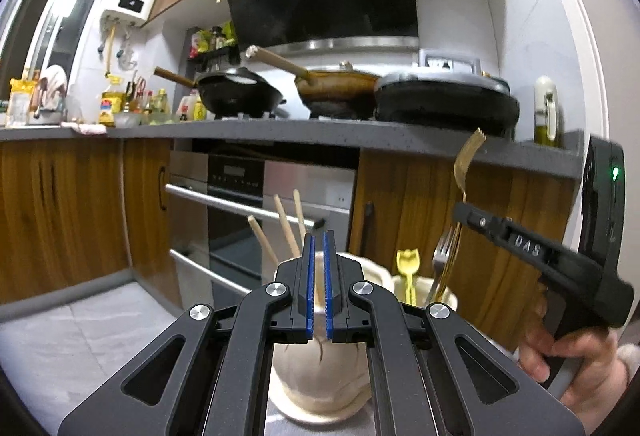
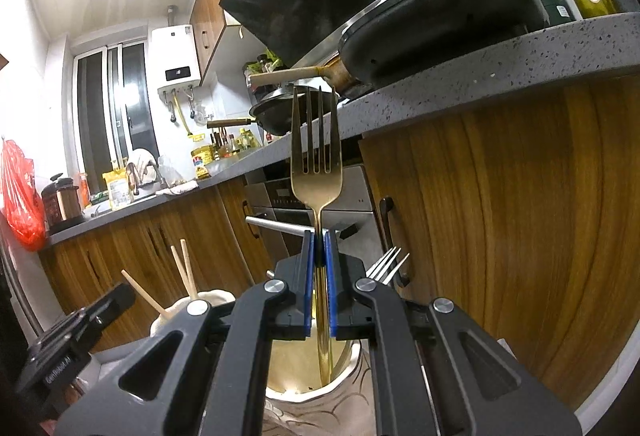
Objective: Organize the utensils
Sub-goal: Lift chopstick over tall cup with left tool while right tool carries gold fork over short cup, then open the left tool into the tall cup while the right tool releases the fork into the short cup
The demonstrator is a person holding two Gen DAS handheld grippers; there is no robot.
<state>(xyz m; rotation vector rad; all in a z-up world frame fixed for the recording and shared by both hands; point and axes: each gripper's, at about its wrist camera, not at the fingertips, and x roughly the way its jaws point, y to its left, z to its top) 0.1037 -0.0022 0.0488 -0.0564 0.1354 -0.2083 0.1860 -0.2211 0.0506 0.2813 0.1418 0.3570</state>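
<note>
right gripper (image 2: 319,256) has its blue-padded fingers (image 2: 307,276) clamped on the neck of a gold fork (image 2: 317,160), tines up above the fingers, handle running down below them into the right ceramic holder (image 2: 344,376). only the right wrist view shows the handle tip reaching inside that holder's mouth. a silver fork (image 2: 390,262) sticks up just right of the fingers.

left wrist view gives the side-on look: right gripper (image 1: 460,210) w/ the gold fork (image 1: 466,164) arching up past its tip, a hand (image 1: 576,360) on its grip, and the silver fork (image 1: 440,256) already in the right holder (image 1: 448,298). a yellow tulip-shaped utensil (image 1: 409,268) stands there too, which the right view doesn't show.

left gripper (image 1: 319,248) fingers (image 1: 306,276) are narrow, nearly together, nothing visibly gripped. just beyond and below them sits the left ceramic holder (image 1: 320,376) w/ wooden chopsticks (image 1: 286,224) poking up left of the fingers. the right view catches the same chopsticks (image 2: 182,268) and left holder (image 2: 212,296) from the other side, plus the left gripper (image 2: 116,296) body at lower left.
</note>
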